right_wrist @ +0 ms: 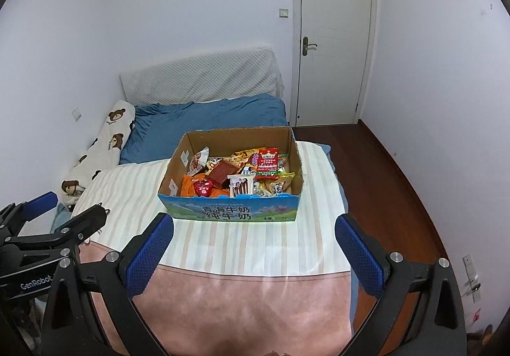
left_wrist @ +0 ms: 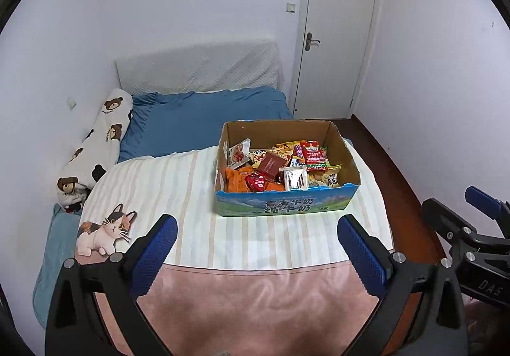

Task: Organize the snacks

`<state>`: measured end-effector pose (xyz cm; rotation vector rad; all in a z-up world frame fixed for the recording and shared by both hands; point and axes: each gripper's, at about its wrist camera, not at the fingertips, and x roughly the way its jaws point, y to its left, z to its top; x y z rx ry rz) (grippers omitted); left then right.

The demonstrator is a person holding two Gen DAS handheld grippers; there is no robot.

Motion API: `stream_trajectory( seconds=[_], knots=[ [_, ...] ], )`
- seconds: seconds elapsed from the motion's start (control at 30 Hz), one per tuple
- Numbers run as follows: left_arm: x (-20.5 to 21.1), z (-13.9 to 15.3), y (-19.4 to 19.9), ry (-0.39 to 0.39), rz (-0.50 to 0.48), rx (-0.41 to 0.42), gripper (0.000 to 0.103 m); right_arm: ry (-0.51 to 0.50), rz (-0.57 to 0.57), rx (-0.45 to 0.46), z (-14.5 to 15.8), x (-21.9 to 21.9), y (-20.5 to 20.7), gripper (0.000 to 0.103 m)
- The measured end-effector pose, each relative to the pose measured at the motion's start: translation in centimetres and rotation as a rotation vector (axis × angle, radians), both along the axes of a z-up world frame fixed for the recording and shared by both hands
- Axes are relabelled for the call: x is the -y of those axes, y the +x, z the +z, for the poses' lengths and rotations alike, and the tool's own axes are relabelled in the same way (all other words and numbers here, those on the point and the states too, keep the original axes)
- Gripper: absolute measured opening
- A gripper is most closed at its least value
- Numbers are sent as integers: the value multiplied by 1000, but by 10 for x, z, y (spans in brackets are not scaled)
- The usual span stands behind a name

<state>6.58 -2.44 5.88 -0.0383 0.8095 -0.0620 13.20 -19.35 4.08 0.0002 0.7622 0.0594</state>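
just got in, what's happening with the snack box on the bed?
Nothing is being handled yet. The left gripper and right gripper both hang open and empty over the near end of the striped blanket, short of the cardboard box. The box sits on the blanket, open-topped and full of mixed snack packets in a loose jumble. No packets lie outside it. Sorting looks not yet begun.

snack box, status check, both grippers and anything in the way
Left gripper open, empty; right gripper open, empty. Snack box full, on the striped blanket, untouched. Nothing between jaws and box.
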Motion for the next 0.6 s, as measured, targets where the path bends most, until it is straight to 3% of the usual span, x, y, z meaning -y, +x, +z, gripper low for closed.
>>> stream_trajectory(
  seconds=[0.27,0.6],
  knots=[
    [1,-4,9,9,19,4,103,-11,-34,-1,-9,5,13,103],
    [7,-18,48,29,49,-3,103,-19,-84,-11,-28,14,51,103]
  ],
)
